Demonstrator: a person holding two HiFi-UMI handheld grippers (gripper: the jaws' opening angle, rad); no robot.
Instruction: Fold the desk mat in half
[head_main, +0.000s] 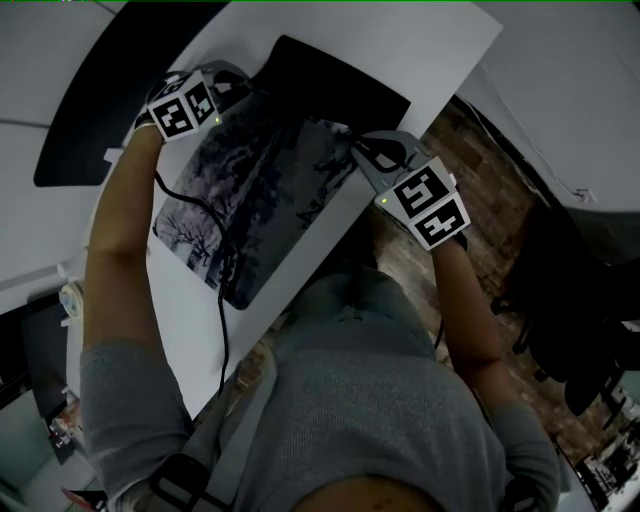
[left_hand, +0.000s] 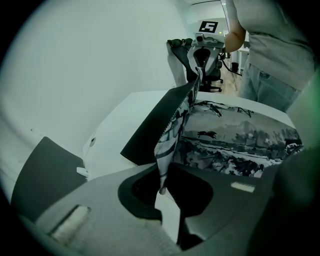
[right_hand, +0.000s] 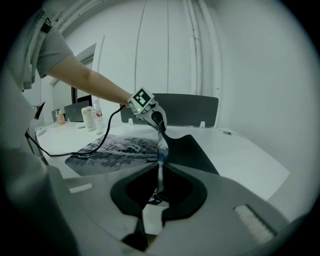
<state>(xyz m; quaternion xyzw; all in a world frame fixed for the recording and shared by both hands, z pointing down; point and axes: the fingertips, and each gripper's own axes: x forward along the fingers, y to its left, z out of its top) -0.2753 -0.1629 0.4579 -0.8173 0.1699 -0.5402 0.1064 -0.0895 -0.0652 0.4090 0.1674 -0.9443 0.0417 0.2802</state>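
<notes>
Left tongs (head_main: 240, 88) and right tongs (head_main: 360, 150) — held out ahead — clamp the mat (head_main: 260, 190).

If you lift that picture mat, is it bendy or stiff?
Probably floppy: the desk mat curls over softly where the left gripper and right gripper pinch its edge. Likely light, since two small pinches hold it up. Its black underside looks matte, maybe rubbery, so it may not slide easily.

Dim, cool, even light; soft shadows — fisheye edges bent, corners black.
</notes>
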